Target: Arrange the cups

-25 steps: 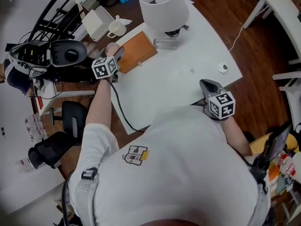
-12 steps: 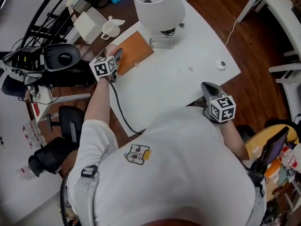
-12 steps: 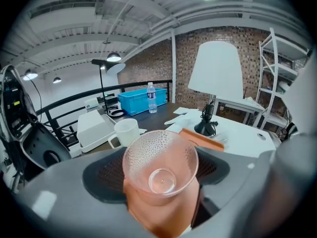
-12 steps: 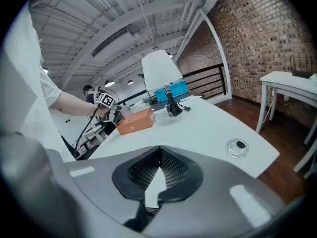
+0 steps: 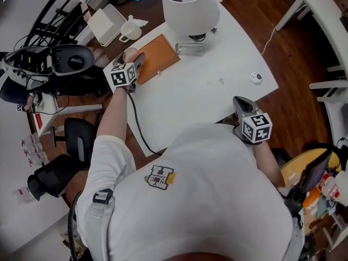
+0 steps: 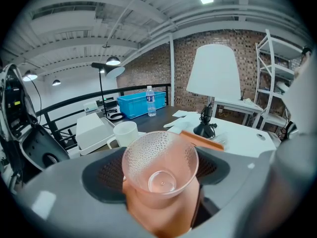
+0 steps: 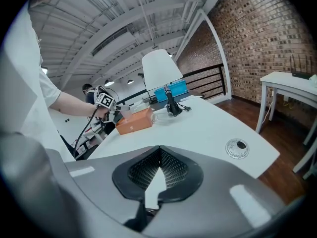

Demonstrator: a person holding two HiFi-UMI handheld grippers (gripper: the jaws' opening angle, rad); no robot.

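Note:
A pink, dimpled, see-through cup sits upright between the jaws of my left gripper, which is shut on its lower body. In the head view this cup and the left gripper are at the table's left edge, beside an orange-brown board. A white mug stands beyond it, off the table. A clear glass lies on its side by the lamp base. My right gripper is shut and empty over the table's near edge, its jaws meeting.
A big white lamp stands at the table's far side. A white box sits next to the mug, and a blue crate lies behind. A small round disc lies near the right edge. A cable runs off the table's near-left edge.
My left gripper has sunk a little with the pink cup, staying beside the board. The right gripper has kept still and stays shut.

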